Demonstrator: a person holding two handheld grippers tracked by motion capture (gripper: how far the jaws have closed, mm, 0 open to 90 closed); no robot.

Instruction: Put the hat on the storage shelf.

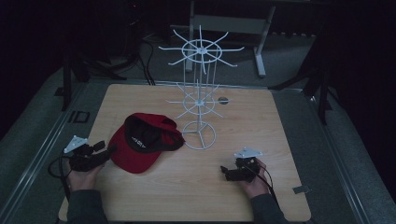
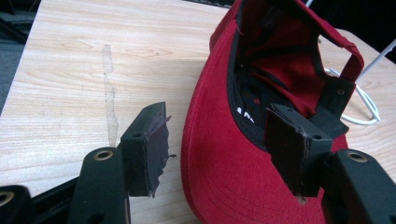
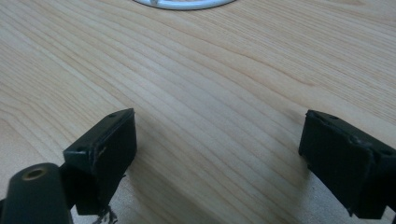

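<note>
A red cap (image 1: 140,147) is lain upside down on the table (image 1: 261,135) beside a white wire rack (image 1: 200,93).
The cap's brim is straddled by the left gripper (image 2: 224,149), jaws spread and not clamped; the right gripper (image 3: 219,163) is held spread above bare wood.

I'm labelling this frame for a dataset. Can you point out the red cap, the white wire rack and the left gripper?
red cap (image 1: 133,158): high view, on its brim.
white wire rack (image 1: 199,136): high view, on its round base.
left gripper (image 1: 106,150): high view, between its fingertips.

One red cap (image 1: 142,144), one wire rack (image 1: 200,88)
</note>
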